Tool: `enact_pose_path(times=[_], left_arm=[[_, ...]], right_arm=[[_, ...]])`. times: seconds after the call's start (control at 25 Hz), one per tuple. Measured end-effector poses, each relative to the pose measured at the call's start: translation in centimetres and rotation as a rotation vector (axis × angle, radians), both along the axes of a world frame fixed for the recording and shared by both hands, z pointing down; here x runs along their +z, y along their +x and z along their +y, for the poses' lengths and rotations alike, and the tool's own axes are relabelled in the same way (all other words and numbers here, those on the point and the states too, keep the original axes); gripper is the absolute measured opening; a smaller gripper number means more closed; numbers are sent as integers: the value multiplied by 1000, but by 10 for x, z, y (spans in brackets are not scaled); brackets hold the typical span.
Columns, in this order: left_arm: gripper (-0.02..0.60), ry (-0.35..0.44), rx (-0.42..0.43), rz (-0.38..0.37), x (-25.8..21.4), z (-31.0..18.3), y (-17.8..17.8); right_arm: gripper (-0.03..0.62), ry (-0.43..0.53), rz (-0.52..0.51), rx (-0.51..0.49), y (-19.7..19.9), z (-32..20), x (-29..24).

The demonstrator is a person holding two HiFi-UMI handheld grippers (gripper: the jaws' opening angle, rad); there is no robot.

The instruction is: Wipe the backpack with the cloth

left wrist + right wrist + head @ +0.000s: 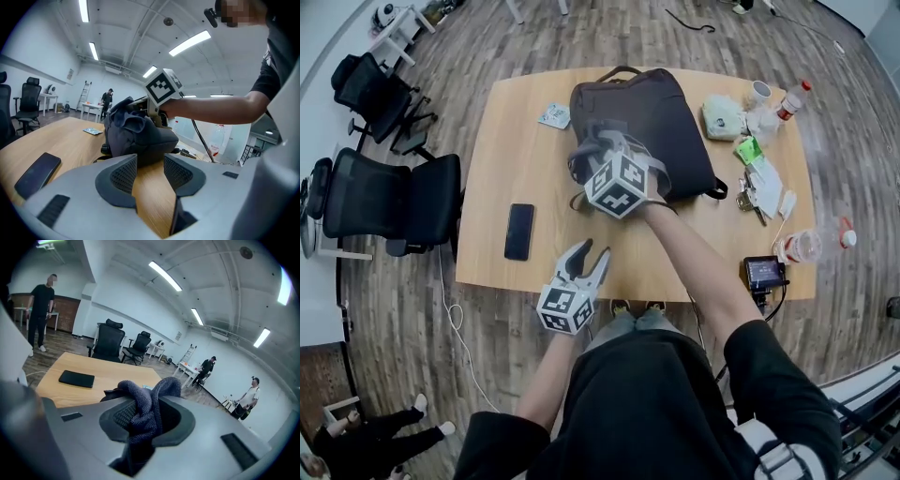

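- Nearest the head camera is the person's dark-sleeved torso, with both forearms reaching out over a wooden table (516,150).
- Left gripper (591,259) sits by the table's near edge, jaws spread wide with nothing between them; in its own view only bare tabletop shows through the gap.
- Ahead of those parted jaws, and apart from them, stands the backpack (670,112), dark grey and lying on the middle of the table with its handle toward the far edge.
- Right gripper (598,148) is stretched out over the backpack's near left corner, its marker cube facing up.
- In the right gripper view, its jaws are clamped on the cloth (140,404), a grey-blue knitted rag bunched between the pads, with a loop rising above the jaw tips.
- From the head view the cloth (586,155) rests against the left side of the backpack, so the bag lies right under and just beyond the right gripper.
- The left gripper view shows the same: the cloth is draped on the bag's top with the right gripper directly behind it.
- A black phone (519,231) lies flat on the table, left of both grippers and well apart from the bag.
- A small packet (554,115) lies just beside the bag's far left corner.
- Bottles, papers and small clutter fill the table's right end, near the bag's right side.
- Black office chairs (394,202) stand off the table's left end.
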State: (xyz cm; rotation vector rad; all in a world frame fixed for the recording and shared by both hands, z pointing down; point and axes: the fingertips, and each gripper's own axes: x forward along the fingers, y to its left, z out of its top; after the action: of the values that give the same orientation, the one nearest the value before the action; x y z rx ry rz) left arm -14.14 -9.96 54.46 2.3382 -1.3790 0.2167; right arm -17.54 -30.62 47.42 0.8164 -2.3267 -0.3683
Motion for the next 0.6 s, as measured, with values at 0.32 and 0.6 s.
enact_pose_path(times=[0.32, 0.6], left_arm=[[178, 23, -29, 35, -12, -17, -7], [147, 12, -31, 45, -6, -24, -10]], right_arm=[[75, -155, 18, 70, -14, -64, 3], [75, -125, 72, 243, 88, -124, 3]])
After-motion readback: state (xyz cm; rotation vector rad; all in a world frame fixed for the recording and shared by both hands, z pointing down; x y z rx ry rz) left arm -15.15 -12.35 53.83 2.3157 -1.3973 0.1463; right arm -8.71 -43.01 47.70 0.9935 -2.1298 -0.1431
